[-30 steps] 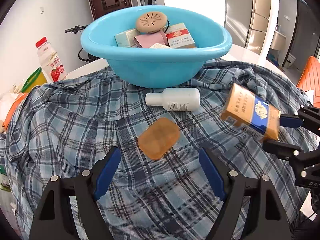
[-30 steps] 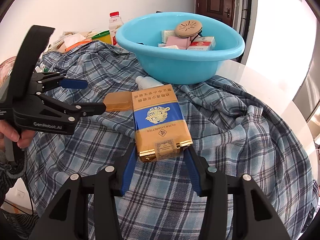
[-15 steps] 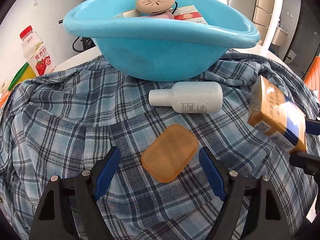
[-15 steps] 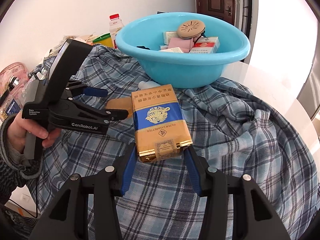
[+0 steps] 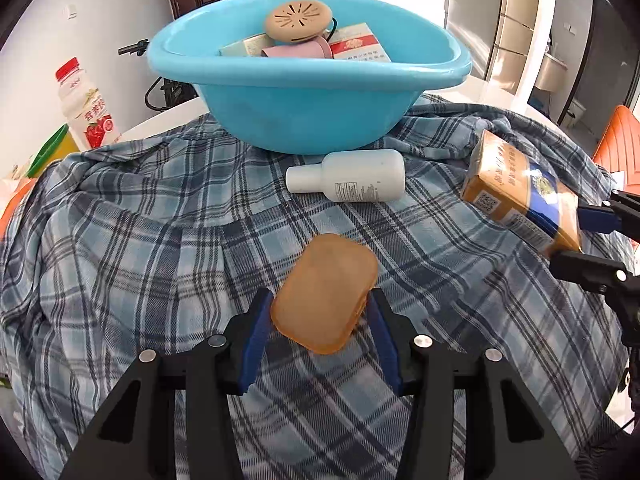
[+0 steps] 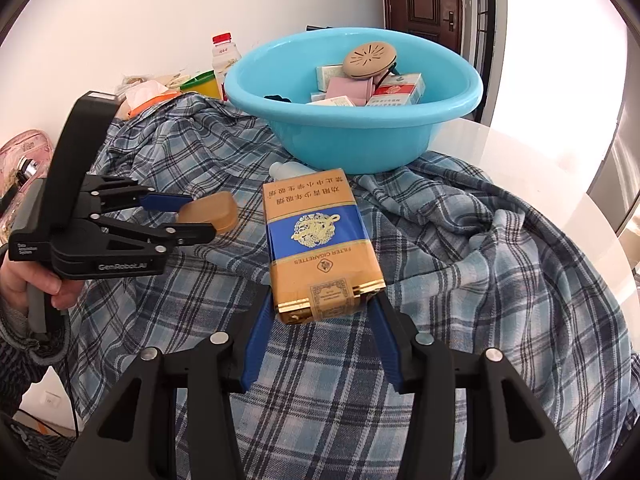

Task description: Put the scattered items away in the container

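Left gripper [image 5: 320,312] closing around an orange soap case [image 5: 325,292] on a plaid cloth [image 5: 140,248], right gripper [image 6: 322,312] clamped on a cigarette pack [image 6: 320,240], white bottle [image 5: 348,176] lying beyond, blue basin [image 5: 304,108] of small boxes farthest

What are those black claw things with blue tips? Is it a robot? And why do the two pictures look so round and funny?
No robot here: a person holds two grabbing tools, one in each hand. Each tool carries a wide round-eyed camera, so you get one picture per tool.

The left gripper is closing its jaws around an orange soap box. The right gripper pinches a gold and blue cigarette pack.

Under them lies a checked cloth. A white bottle rests on it, waiting. Behind it stands the blue basin, which already has some small boxes inside.
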### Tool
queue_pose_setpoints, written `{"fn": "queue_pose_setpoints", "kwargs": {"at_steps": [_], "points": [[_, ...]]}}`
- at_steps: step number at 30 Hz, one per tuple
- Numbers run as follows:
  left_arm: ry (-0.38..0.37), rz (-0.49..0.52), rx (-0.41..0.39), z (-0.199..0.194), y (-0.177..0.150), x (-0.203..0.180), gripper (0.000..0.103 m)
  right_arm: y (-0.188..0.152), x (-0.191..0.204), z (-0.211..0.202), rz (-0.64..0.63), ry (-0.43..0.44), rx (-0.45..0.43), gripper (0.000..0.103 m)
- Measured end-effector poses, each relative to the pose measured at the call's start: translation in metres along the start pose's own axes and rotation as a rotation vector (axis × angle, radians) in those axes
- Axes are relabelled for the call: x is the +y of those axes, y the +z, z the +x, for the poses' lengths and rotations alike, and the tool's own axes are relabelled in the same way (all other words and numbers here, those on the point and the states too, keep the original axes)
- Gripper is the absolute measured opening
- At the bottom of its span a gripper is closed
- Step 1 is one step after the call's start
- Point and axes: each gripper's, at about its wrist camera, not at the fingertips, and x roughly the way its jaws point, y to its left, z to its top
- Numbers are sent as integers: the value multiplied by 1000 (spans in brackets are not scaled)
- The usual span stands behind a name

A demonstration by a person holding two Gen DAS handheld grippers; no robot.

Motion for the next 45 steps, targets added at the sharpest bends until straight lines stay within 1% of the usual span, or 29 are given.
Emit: {"fn": "queue_pose_setpoints", "kwargs": {"at_steps": [7, 11, 14, 18, 22, 30, 35, 37, 40, 43, 45], "points": [[43, -4, -8, -21, -24, -9, 51, -7, 3, -9, -4, 9, -8, 46], [38, -7, -5, -24, -32, -14, 51, -13, 3, -12, 2, 14, -6, 46], [38, -2, -8, -28, -32, -18, 51, -15, 3, -16, 1, 14, -10, 46], [41, 6, -34, -37, -24, -22, 51, -12, 2, -24, 2, 8, -30, 46], [53, 11, -66, -49, -8, -23, 51, -1, 0, -31, -3, 17, -55, 46], [72, -3, -146, -68, 41, -19, 51, 42, -2, -42, -53, 5, -121, 46], [78, -18, -170, -68, 78, -10, 51, 75, -11, -44, -61, -12, -155, 46], [94, -20, -183, -67, 95, -5, 51, 89, -18, -42, -56, -24, -167, 46], [117, -28, -201, -63, 119, 3, 51, 108, -27, -35, -56, -36, -164, 46], [129, -36, -206, -55, 140, 12, 51, 125, -35, -26, -64, -57, -163, 46], [132, -37, -201, -47, 154, 18, 51, 139, -41, -20, -54, -55, -165, 46]]}}
